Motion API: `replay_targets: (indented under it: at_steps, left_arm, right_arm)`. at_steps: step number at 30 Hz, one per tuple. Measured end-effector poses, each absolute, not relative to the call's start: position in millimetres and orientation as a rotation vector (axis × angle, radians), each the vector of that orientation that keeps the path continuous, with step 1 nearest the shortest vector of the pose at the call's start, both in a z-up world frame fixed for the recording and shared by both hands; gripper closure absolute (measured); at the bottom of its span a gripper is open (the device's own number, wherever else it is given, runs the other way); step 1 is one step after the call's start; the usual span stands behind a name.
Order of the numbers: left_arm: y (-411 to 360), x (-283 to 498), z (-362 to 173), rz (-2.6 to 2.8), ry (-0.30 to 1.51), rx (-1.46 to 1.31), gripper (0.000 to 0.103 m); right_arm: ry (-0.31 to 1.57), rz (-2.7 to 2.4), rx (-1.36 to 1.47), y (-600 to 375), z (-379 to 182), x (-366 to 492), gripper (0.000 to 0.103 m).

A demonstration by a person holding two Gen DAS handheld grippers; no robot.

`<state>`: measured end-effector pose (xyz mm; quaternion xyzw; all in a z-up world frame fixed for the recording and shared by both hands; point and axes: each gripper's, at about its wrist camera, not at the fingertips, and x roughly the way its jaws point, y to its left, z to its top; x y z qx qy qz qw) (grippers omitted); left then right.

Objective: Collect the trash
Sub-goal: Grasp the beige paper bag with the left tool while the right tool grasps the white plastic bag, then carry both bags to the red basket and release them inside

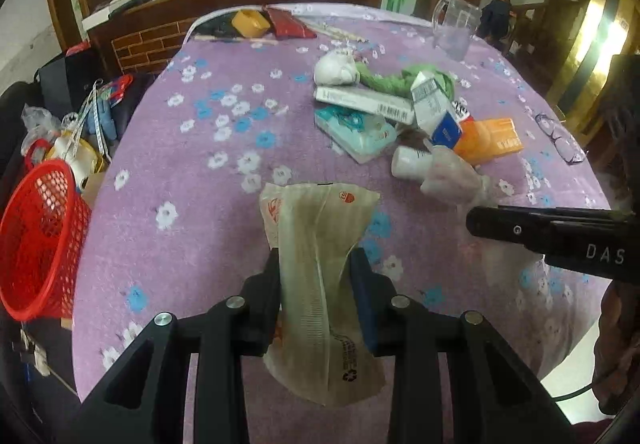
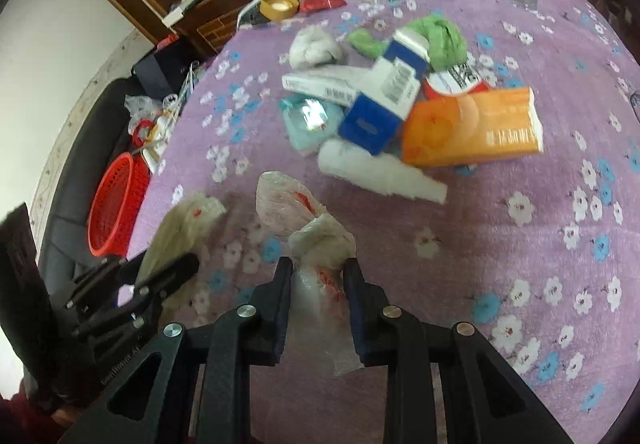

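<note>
A: Left wrist view first. What does the left hand-held gripper (image 1: 314, 264) have?

B: It pinches a tan paper wrapper (image 1: 320, 244) between its two fingers, above the near edge of the desk (image 1: 192, 212). The wrapper's lower end hangs behind the gripper frame, so part of it is hidden.

A: And the rest of the trash?

B: A pile sits toward the right side of the desk: an orange tissue pack (image 1: 490, 140), a white carton (image 1: 364, 102) and a green cloth (image 1: 394, 82), overlapping one another. A red basket (image 1: 40, 236) stands off the left edge, cut by the frame. The right hand-held gripper (image 1: 480, 222) enters from the right, edge-on.

A: Right wrist view?

B: Blurred. The right hand-held gripper (image 2: 318, 272) is clamped on a crumpled clear plastic bag (image 2: 308, 220) above the desk (image 2: 520, 244). The left hand-held gripper (image 2: 168, 268) shows at lower left with the wrapper (image 2: 184, 228). The red basket (image 2: 118, 204) is half hidden beyond the left edge.
</note>
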<state>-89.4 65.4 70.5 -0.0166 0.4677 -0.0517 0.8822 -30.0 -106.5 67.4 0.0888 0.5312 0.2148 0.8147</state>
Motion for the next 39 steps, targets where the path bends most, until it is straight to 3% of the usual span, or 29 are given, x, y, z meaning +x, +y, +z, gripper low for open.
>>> replay_targets:
  at_steps: [39]
  left_arm:
    - [328, -151, 103, 0.258, 0.84, -0.242, 0.071]
  right_arm:
    - [1.094, 0.769, -0.065, 173, 102, -50, 0.075]
